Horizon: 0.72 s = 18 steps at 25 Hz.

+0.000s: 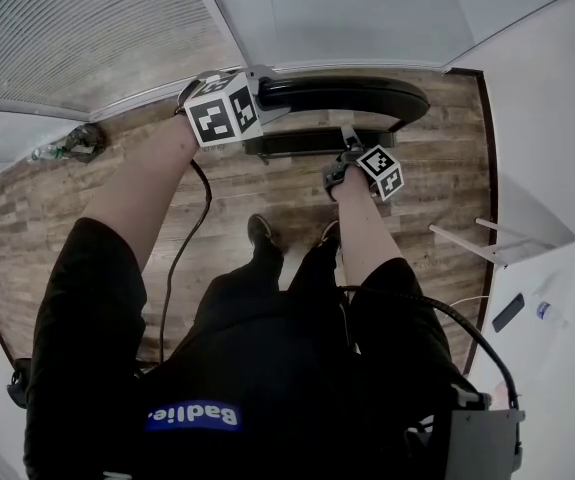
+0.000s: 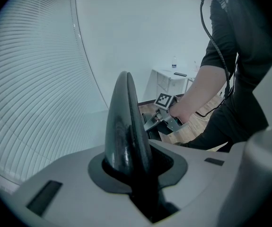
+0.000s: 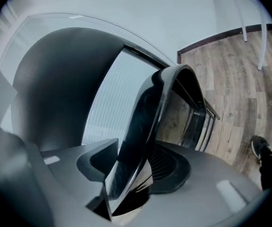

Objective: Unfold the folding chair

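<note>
Bright even light, fisheye warp, dark vignetted corners

One folding chair, two tongs, left tongs, right tongs, two shoes

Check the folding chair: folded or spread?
Folded, or nearly: the head view shows the seat lying close beside the backrest, a narrow gap between, not swung out.
</note>
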Tool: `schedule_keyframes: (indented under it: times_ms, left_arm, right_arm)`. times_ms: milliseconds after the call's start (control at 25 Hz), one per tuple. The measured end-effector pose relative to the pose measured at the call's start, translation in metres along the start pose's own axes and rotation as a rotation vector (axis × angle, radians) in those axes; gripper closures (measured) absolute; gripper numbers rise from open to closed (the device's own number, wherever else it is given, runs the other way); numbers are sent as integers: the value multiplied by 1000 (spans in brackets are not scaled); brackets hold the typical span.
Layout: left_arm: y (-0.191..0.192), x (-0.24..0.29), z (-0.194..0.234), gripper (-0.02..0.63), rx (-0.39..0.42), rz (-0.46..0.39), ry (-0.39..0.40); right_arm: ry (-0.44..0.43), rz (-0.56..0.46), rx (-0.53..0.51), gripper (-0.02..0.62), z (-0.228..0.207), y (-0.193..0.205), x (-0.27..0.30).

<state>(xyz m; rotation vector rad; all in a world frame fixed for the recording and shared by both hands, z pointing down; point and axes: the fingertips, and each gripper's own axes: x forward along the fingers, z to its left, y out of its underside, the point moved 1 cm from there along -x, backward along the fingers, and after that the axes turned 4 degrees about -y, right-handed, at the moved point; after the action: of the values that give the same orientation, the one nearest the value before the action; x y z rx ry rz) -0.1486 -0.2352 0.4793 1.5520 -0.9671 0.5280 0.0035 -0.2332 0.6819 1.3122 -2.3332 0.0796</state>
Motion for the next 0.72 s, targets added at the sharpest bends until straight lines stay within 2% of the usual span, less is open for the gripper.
schedule_keyframes:
  times_ms: [440,720]
  left_arm:
    - [0,-2,-12,509,-3,-12,15]
    - [4,1,-18,509,-26,-13,31]
  right_arm:
    - [0,-7,-14,419,-12,13,-31]
    - [7,-28,7,436,-36,30,-64]
